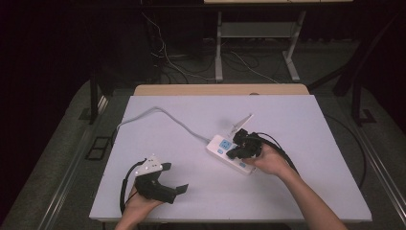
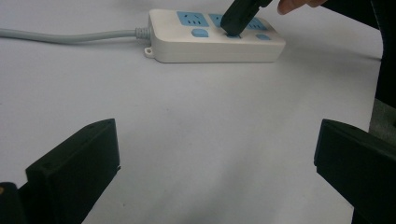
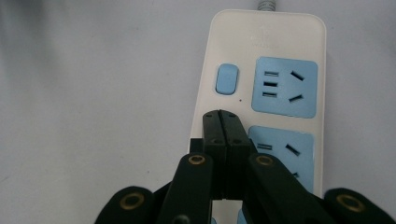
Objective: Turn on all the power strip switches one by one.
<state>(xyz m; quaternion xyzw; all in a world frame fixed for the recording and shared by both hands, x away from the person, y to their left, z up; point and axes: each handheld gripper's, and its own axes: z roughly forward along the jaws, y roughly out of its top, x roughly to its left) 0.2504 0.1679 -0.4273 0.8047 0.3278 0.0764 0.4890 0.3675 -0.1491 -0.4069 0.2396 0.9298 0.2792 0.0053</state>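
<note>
Down at the near left edge of the table [image 1: 287,191], left gripper [image 1: 173,177] resting with jaws spread wide, gripping nothing. Farther in, right of centre, right gripper [image 1: 235,152] with jaws pressed together, tips down on the middle blue switch of the white power strip [image 1: 221,149]. Beyond, grey cord [image 1: 163,111] trailing off to the far left edge.

the left hand-held gripper [image 1: 174,178] sits low at the near left of the surface [image 1: 287,124], held by the left hand [image 1: 139,203] from below, its two black jaws spread wide apart with nothing between them. the right forearm [image 1: 311,201] reaches in from the near right, and the right hand [image 1: 270,160] holds the right hand-held gripper [image 1: 233,153] tilted downward and leftward. in the right gripper view its jaws are pressed together, tips meeting flat against each other.
</note>
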